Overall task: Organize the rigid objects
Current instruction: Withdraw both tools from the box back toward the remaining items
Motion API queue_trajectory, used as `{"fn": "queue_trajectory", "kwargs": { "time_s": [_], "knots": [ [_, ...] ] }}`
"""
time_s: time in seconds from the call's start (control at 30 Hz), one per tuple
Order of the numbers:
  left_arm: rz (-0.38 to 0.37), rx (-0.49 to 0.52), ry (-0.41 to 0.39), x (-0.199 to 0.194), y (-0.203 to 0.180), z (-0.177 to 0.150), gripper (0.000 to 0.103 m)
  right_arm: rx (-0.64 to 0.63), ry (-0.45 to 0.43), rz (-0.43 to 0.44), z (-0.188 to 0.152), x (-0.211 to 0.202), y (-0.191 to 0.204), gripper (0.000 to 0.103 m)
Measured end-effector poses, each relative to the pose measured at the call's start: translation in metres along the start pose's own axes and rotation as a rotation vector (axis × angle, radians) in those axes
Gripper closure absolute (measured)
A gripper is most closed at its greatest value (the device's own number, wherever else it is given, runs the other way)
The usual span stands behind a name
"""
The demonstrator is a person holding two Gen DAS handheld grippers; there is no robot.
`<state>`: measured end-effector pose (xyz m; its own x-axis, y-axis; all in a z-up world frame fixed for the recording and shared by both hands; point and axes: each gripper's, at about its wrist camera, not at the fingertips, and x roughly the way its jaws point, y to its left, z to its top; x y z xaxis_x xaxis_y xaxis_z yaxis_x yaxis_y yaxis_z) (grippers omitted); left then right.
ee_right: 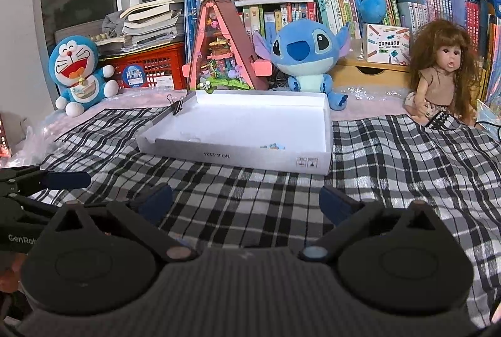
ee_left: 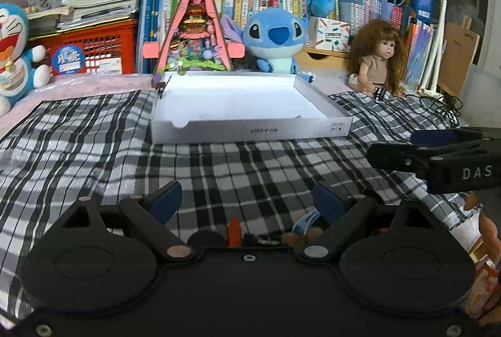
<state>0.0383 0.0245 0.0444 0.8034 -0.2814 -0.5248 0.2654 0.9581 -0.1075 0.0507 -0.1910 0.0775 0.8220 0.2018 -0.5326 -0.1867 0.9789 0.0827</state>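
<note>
The shallow white box (ee_right: 250, 130) lies open at twelve o'clock on the checked cloth (ee_right: 391, 174), a few small coloured pieces (ee_right: 273, 146) near its front wall and a binder clip (ee_right: 176, 108) on its far-left corner. Both the left gripper (ee_left: 247, 202) and the right gripper (ee_right: 245, 200) stand wide and empty; plush toys (ee_right: 305, 55), a doll (ee_right: 444, 77) and books (ee_right: 332, 5) line the back.

Open checked cloth (ee_right: 250, 196) ahead of both grippers, nothing standing between them and the white box (ee_right: 244, 161). Box interior mostly bare, low walls, binder clip (ee_right: 175, 106) on far left corner. Behind box, passage blocked: triangular model house (ee_right: 224, 49), blue plush (ee_right: 305, 55), doll (ee_right: 444, 77) at right, Doraemon plush (ee_right: 80, 70) at left.
</note>
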Motion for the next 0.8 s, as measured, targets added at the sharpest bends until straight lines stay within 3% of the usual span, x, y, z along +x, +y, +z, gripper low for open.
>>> {"fn": "queue_trajectory", "kwargs": {
  "time_s": [0.8],
  "knots": [
    [0.107,0.019,-0.005,-0.015,-0.006,-0.057,0.013,-0.038,0.002,-0.029,-0.057,-0.008,0.014,0.0]
  ]
}}
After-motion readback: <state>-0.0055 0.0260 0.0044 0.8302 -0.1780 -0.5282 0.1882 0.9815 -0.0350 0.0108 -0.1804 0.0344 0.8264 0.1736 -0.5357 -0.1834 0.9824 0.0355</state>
